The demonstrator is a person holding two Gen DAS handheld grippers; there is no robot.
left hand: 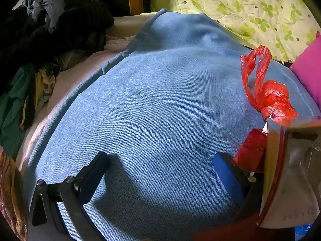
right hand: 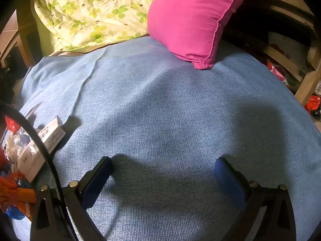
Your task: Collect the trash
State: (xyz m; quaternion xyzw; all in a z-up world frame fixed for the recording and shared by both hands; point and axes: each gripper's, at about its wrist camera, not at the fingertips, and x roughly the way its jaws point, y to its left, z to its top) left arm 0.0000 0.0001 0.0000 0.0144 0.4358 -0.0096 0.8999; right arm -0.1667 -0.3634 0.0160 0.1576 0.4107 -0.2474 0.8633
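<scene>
here both tongs [left hand: 160, 160] [right hand: 163, 165] hover agape over the blue blanket [left hand: 160, 100].

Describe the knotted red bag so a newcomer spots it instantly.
Start at the blue blanket covering the bed. At its edge toward the pink pillow lies the red plastic bag. It is shiny, crinkled and knotted, with a handle loop standing up, unlike the flat-sided carton beside it.

Blue blanket [right hand: 170, 110], pink pillow [right hand: 192, 20], clover quilt [right hand: 90, 10], dark clothes pile [left hand: 60, 20].

Small printed box [right hand: 43, 140], left edge of right wrist view: partly hidden behind dark curved band [right hand: 34, 128]; print too small to read.
</scene>
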